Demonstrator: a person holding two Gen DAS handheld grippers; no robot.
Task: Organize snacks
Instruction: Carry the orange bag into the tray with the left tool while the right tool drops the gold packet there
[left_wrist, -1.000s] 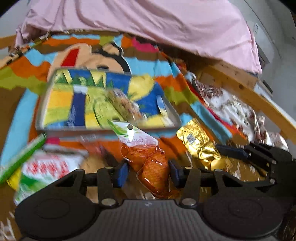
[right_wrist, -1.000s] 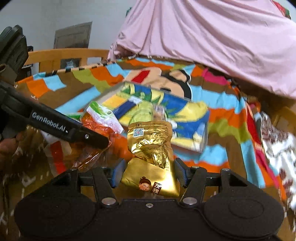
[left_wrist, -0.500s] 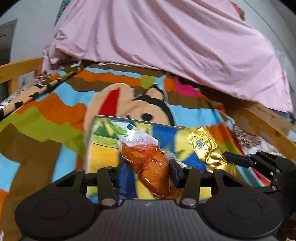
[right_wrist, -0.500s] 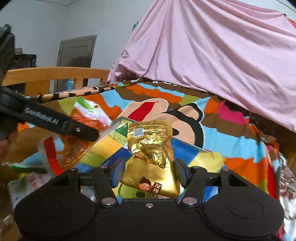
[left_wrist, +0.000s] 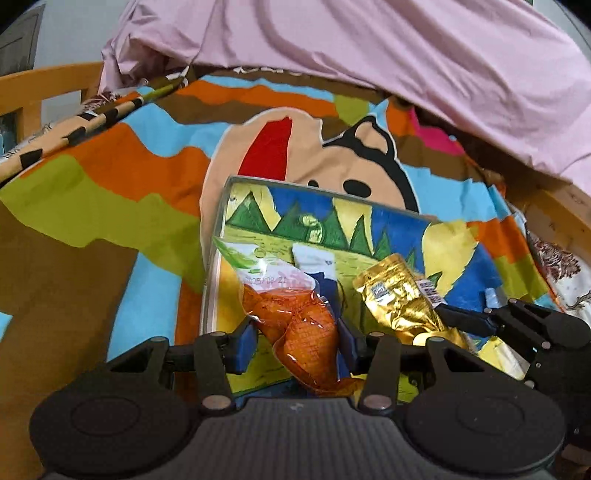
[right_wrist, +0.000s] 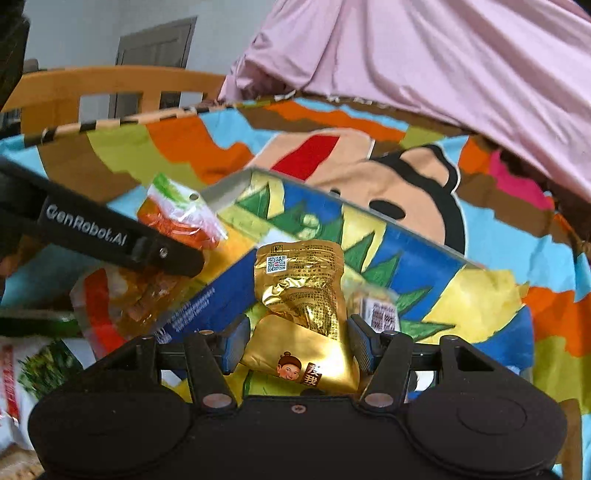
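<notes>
My left gripper (left_wrist: 297, 341) is shut on a clear packet of orange snack (left_wrist: 295, 328) and holds it over the near left part of a colourful painted tray (left_wrist: 325, 221). My right gripper (right_wrist: 293, 345) is shut on a gold foil snack pouch (right_wrist: 301, 295) and holds it over the tray (right_wrist: 424, 251) too. The gold pouch (left_wrist: 399, 301) shows at the right in the left wrist view. The orange packet (right_wrist: 177, 221) and the left gripper's finger (right_wrist: 110, 236) show at the left in the right wrist view. A small wrapped snack (right_wrist: 380, 310) lies in the tray.
The tray sits on a bright cartoon blanket (left_wrist: 110, 192) on a bed with a wooden rail (right_wrist: 110, 81). A pink sheet (left_wrist: 369, 48) is heaped at the far side. More snack bags (right_wrist: 40, 365) lie at the near left of the tray.
Both grippers have moved forward with their packets, from the snack pile to above the tray. The tray now looks closer and larger. Both stay shut.
</notes>
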